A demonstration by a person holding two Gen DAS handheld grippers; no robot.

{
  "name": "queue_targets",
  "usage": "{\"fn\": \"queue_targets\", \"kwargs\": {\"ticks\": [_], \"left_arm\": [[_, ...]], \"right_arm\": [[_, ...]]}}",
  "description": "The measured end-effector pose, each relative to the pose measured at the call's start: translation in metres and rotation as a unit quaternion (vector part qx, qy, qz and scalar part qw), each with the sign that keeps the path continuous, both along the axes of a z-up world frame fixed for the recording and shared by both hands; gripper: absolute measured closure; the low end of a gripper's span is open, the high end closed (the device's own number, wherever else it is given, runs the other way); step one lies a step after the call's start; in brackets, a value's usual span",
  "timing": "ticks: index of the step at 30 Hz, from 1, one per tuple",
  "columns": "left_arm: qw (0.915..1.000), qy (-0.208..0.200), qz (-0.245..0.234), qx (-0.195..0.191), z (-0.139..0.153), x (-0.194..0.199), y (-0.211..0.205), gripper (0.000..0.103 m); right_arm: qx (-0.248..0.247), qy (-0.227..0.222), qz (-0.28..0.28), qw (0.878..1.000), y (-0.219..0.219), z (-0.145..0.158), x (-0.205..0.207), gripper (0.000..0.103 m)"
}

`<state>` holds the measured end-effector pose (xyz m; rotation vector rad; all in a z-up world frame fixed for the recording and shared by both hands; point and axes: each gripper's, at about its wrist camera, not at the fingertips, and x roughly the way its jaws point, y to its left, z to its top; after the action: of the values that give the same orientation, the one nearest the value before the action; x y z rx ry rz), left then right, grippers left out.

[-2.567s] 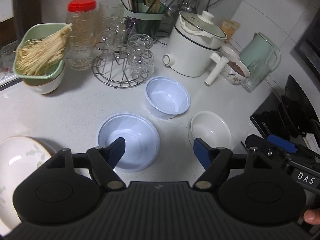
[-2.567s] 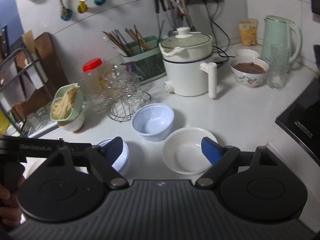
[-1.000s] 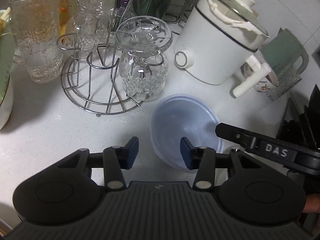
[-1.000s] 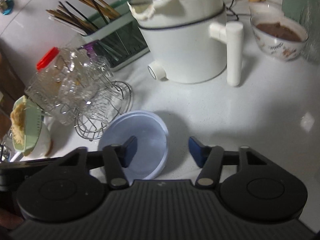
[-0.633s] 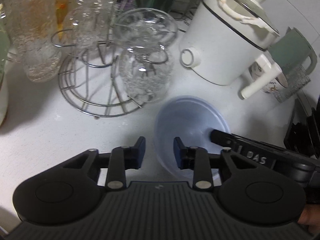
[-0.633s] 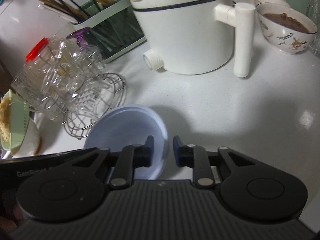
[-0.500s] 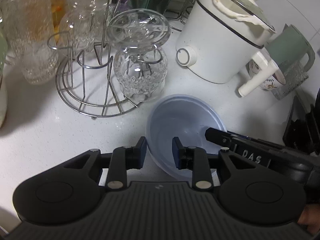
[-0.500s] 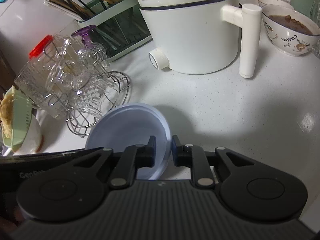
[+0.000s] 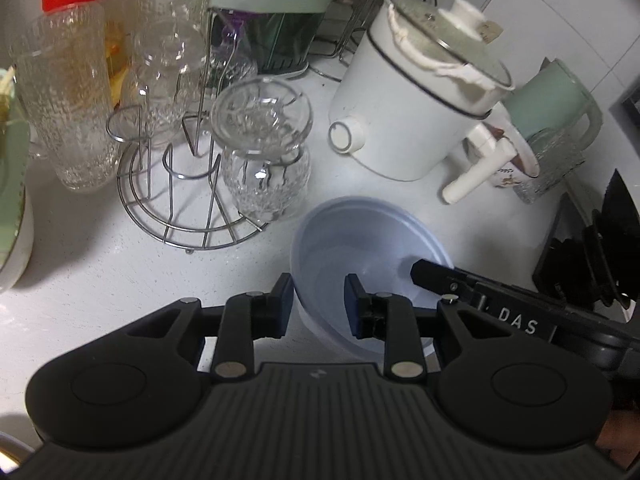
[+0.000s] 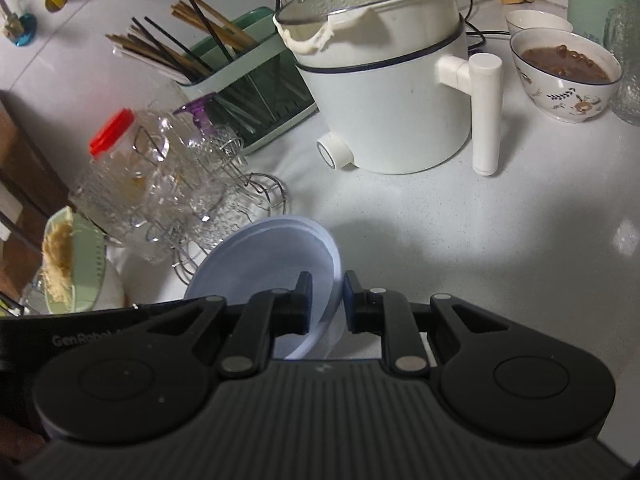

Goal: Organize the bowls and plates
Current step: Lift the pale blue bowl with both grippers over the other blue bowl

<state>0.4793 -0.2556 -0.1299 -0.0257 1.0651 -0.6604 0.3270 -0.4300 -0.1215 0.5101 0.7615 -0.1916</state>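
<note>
A pale blue plastic bowl point(image 9: 376, 248) is held over the white counter by both grippers. My left gripper point(image 9: 319, 305) is shut on the bowl's near left rim, one finger outside, one inside. My right gripper point(image 10: 326, 302) is shut on the bowl's right rim; the bowl point(image 10: 264, 256) shows in the right wrist view too, and the right gripper's finger point(image 9: 430, 274) reaches into it in the left wrist view. The bowl looks tilted and lifted.
A wire rack with upturned glasses point(image 9: 260, 160) stands just left of the bowl. A white electric pot point(image 9: 416, 104) stands behind it. A patterned bowl of brown food point(image 10: 566, 76), a green chopstick holder point(image 10: 248, 92) and a red-lidded jar point(image 9: 68, 92) stand around.
Both grippers closed in on the blue bowl and shut on opposite rims. The bowl has since risen and tilted a little off the counter.
</note>
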Motion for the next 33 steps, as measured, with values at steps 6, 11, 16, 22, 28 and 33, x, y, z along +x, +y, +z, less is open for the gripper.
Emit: {"fn": "queue_targets", "kwargs": {"ticks": [6, 11, 16, 22, 28, 33], "left_arm": [[1.0, 0.002, -0.007, -0.002, 0.018, -0.006, 0.002, 0.071], [0.9998, -0.002, -0.017, -0.009, 0.038, -0.011, 0.004, 0.071], [0.9996, 0.002, -0.022, -0.017, 0.051, -0.016, 0.01, 0.071], [0.9992, -0.002, -0.029, -0.029, 0.064, -0.019, 0.018, 0.071], [0.9988, -0.011, -0.024, -0.041, 0.075, -0.027, 0.03, 0.071], [0.998, -0.011, 0.013, -0.061, 0.079, -0.033, 0.052, 0.071]], "right_arm": [[-0.001, 0.006, -0.007, 1.0, 0.005, 0.018, -0.005, 0.084], [-0.002, 0.004, -0.014, 1.0, 0.006, 0.034, -0.015, 0.084], [0.014, 0.007, -0.019, 1.0, 0.008, 0.044, -0.026, 0.084], [0.029, 0.002, -0.018, 0.999, 0.013, 0.055, -0.04, 0.084], [0.023, -0.002, -0.007, 1.0, 0.019, 0.067, -0.044, 0.084], [0.045, -0.015, 0.019, 0.999, 0.021, 0.073, -0.045, 0.084]]}}
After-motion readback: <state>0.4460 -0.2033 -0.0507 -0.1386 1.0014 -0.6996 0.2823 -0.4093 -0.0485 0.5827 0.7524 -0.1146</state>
